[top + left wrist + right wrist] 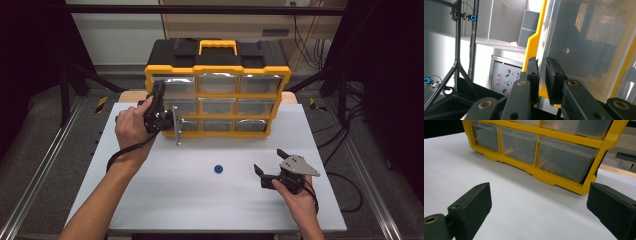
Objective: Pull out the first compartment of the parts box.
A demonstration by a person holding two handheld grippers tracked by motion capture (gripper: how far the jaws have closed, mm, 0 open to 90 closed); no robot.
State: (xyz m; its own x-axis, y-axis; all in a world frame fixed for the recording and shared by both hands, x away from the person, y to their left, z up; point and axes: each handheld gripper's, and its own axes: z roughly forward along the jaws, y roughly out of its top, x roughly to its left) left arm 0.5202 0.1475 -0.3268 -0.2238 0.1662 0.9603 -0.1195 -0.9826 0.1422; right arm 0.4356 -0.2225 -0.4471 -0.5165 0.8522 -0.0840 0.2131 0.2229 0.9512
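Observation:
A yellow and black organizer [218, 70] with clear plastic drawers stands at the back of the white table [200, 200]. My left gripper [159, 90] is turned on its side at the front of the top-left drawer [176, 85]. In the left gripper view its jaws [542, 62] are pressed close together on the clear front edge of that drawer [584, 45]. My right gripper [269, 160] rests low over the table at the right, open, with nothing between its jaws [539, 195]. It faces the organizer's lower drawers [564, 157]. A small blue round piece [218, 168] lies on the table to its left.
Bare white tabletop lies between the organizer and the near edge. A black cable trails from each gripper. Dark frame posts and a tripod [456, 62] stand around the table.

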